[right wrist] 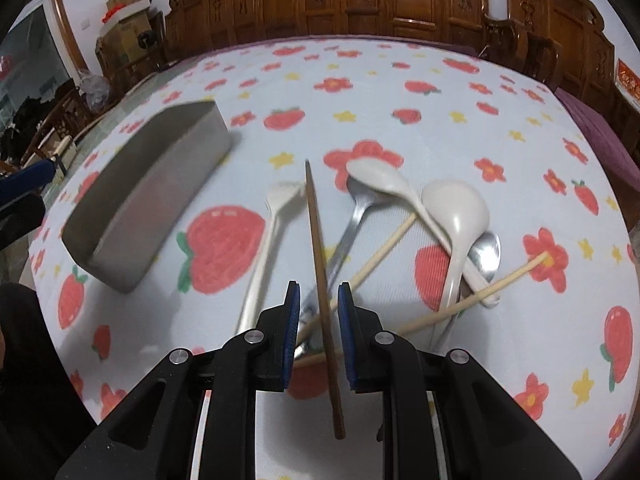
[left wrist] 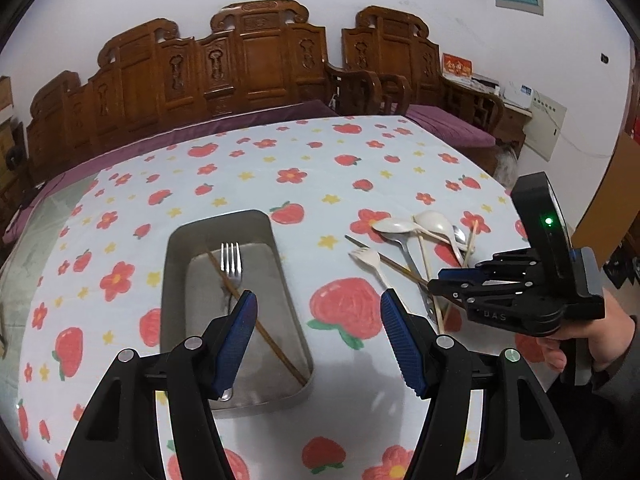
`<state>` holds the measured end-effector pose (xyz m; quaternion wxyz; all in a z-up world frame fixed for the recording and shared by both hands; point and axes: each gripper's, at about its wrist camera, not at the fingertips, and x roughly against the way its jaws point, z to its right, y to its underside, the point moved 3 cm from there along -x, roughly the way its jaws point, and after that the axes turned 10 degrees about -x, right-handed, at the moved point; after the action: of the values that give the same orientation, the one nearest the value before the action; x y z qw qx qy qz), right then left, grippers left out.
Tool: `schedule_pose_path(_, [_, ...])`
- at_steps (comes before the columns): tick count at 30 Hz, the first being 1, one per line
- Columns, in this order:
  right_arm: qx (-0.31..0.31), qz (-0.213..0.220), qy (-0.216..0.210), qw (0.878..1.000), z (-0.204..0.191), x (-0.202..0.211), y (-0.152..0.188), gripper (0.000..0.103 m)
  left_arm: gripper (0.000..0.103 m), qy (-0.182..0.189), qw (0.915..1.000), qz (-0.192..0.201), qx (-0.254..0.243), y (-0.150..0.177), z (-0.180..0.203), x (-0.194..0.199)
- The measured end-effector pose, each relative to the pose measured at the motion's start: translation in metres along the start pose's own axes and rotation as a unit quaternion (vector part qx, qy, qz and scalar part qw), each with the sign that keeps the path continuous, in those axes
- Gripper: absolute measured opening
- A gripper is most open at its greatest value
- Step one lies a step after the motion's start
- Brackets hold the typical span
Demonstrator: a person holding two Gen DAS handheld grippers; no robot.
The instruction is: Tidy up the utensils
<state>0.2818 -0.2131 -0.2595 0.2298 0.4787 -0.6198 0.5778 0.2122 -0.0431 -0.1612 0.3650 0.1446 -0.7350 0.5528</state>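
A grey metal tray (left wrist: pixel 176 280) sits on the strawberry-print tablecloth and holds a metal fork (left wrist: pixel 232 266) and a dark brown chopstick (left wrist: pixel 264 332). My left gripper (left wrist: pixel 316 344) is open and empty above the tray's near right side. In the right wrist view the tray (right wrist: pixel 160 184) is at the left. My right gripper (right wrist: pixel 318 320) is open, its jaws on either side of a second dark brown chopstick (right wrist: pixel 320 264) without touching it. Around it lie a white plastic fork (right wrist: pixel 264 240), a metal spoon (right wrist: pixel 356 208), two white spoons (right wrist: pixel 460 212) and pale chopsticks (right wrist: pixel 492 286).
The utensil pile (left wrist: pixel 416 240) lies right of the tray, with the right gripper (left wrist: pixel 434 284) at its near edge. Carved wooden chairs (left wrist: pixel 256 60) with purple cushions stand behind the table. A person's hand (left wrist: pixel 576 344) holds the right gripper at the right.
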Motion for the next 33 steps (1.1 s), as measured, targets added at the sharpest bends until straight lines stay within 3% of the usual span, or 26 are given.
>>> schedule_pose_path(2, [-0.001,-0.011,-0.002,1.000,0.003,-0.004,0.004,0.021,0.061,0.002,1.0000,-0.004,-0.004,0.001,0.004,-0.003])
schedule_pose_path(8, [0.005,-0.013,-0.001,1.000,0.005,-0.002,0.007,0.007,0.061,0.005,0.9998,-0.013,-0.014,0.001,0.016,-0.011])
schedule_pose_path(19, [-0.031,0.041,-0.024,0.998,0.025,0.034,-0.003,0.006,0.061,0.021,0.9989,-0.033,-0.025,-0.005,0.040,-0.041])
schedule_pose_path(30, [-0.060,0.068,-0.003,0.996,0.051,0.046,-0.008,0.006,0.059,0.027,0.9974,-0.056,-0.037,-0.019,0.065,-0.084])
schedule_pose_path(33, [-0.058,0.070,-0.003,0.996,0.051,0.045,-0.009,0.006,0.053,0.028,0.9968,-0.066,-0.033,-0.023,0.068,-0.097])
